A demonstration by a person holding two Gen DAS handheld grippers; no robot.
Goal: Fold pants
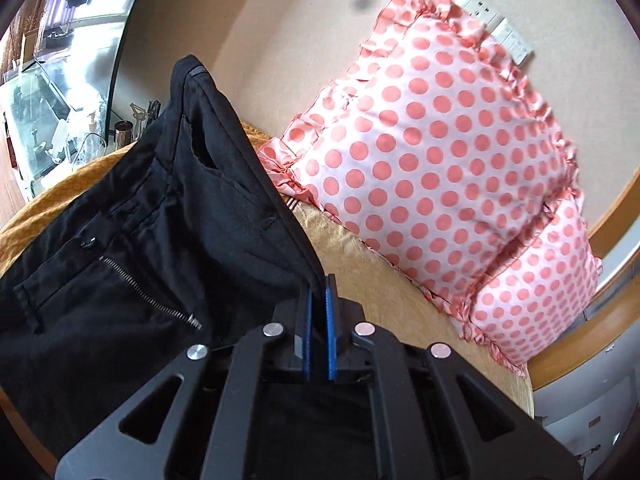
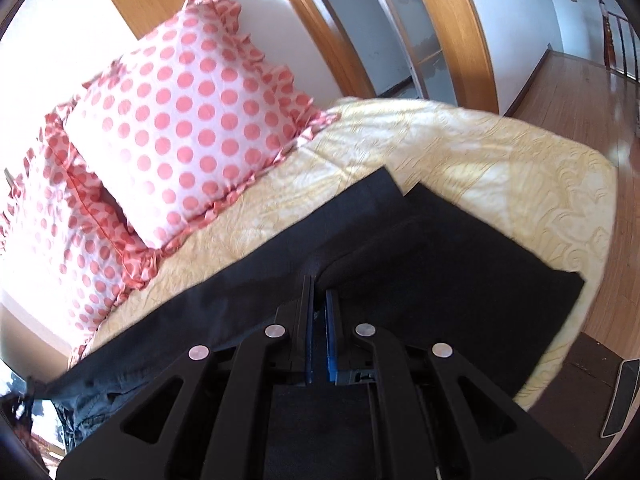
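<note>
Black pants (image 1: 168,208) hang lifted over a bed with a cream bedspread (image 1: 380,280). In the left wrist view the waist end shows, with an open zipper (image 1: 152,300) and a pocket. My left gripper (image 1: 319,286) is shut on the pants' edge near the waist. In the right wrist view the two pant legs (image 2: 440,248) lie spread over the bedspread (image 2: 460,152). My right gripper (image 2: 319,290) is shut on a raised fold of the leg fabric.
Two pink polka-dot ruffled pillows (image 1: 432,152) (image 2: 180,120) lean against the wall at the bed's head. A mustard blanket (image 1: 48,208) lies left of the pants. A wooden door frame (image 2: 460,28) and wooden floor (image 2: 580,92) lie beyond the bed.
</note>
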